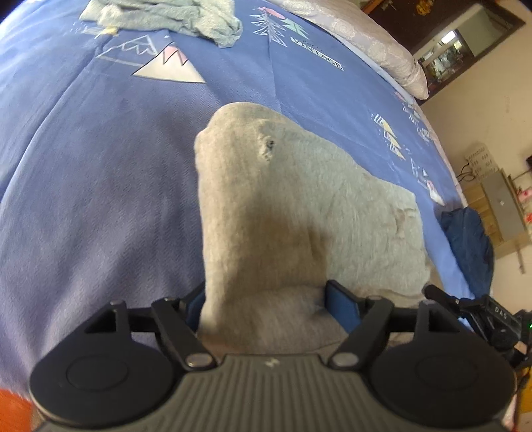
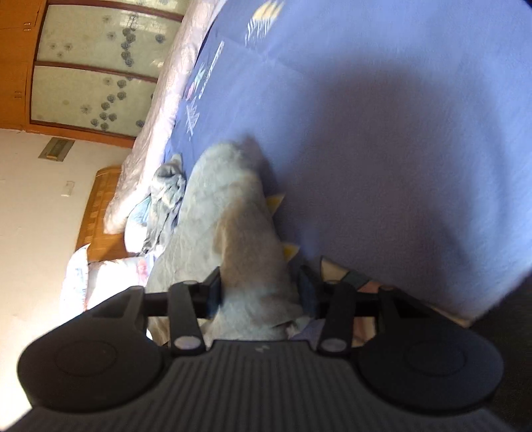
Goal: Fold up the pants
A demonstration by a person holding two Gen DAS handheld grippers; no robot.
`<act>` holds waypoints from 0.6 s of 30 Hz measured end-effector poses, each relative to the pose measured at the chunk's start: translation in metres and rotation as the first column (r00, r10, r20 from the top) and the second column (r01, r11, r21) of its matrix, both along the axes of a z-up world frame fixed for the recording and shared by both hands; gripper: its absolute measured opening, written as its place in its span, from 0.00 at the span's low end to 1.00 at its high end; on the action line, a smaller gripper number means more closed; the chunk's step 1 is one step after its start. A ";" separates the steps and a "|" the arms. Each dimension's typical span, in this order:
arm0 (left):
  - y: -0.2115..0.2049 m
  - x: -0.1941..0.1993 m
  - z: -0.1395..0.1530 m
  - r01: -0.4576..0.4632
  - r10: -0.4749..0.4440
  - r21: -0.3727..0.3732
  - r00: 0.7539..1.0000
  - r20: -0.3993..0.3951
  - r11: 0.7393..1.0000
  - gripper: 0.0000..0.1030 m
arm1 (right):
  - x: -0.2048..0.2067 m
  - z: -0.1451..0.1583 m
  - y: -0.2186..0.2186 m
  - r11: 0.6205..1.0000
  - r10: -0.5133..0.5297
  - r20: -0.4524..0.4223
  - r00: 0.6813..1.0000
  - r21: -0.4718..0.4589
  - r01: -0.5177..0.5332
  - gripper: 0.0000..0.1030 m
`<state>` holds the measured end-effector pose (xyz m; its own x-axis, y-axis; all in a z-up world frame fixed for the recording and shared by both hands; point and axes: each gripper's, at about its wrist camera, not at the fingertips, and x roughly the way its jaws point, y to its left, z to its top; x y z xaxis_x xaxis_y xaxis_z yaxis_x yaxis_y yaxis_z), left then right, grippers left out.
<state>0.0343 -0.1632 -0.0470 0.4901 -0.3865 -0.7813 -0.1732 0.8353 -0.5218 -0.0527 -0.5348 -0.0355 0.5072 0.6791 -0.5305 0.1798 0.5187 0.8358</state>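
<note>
The grey fleece pants [image 1: 299,199] lie on the blue bedspread [image 1: 99,199] and stretch away from the left gripper [image 1: 266,305]. Its blue pads [image 1: 342,305] are closed on a thick fold of the pants, lifted off the bed. In the right wrist view the right gripper [image 2: 261,292] is closed on another part of the same grey pants [image 2: 239,216], which trail away across the bedspread [image 2: 399,133]. The right gripper's body [image 1: 492,319] shows at the left view's right edge.
A crumpled light-green garment [image 1: 173,16] lies at the far side of the bed; it also shows in the right wrist view [image 2: 166,192]. A dark blue cloth [image 1: 468,242] hangs at the bed's right edge. A pale quilt [image 1: 375,46] and a wooden headboard [image 2: 99,212] border the bed.
</note>
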 end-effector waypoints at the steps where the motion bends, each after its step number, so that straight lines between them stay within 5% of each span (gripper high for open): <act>1: 0.004 -0.002 -0.001 -0.009 0.009 -0.026 1.000 -0.005 1.000 0.73 | -0.001 0.003 -0.004 1.000 -0.008 0.014 1.000 -0.019 0.008 0.57; 8: 0.017 -0.004 -0.009 -0.051 0.050 -0.145 0.999 -0.012 0.988 0.84 | -0.004 -0.006 -0.008 1.000 -0.013 0.018 1.000 0.002 0.013 0.58; 16: -0.009 -0.001 -0.007 0.010 -0.009 -0.062 1.000 0.018 0.998 0.94 | 0.005 -0.001 0.027 0.992 0.114 0.072 0.991 -0.059 -0.110 0.59; 18: -0.014 -0.002 -0.006 0.013 -0.012 -0.030 0.999 0.033 0.999 0.92 | 0.006 0.000 0.031 0.990 0.124 0.082 0.989 -0.080 -0.118 0.49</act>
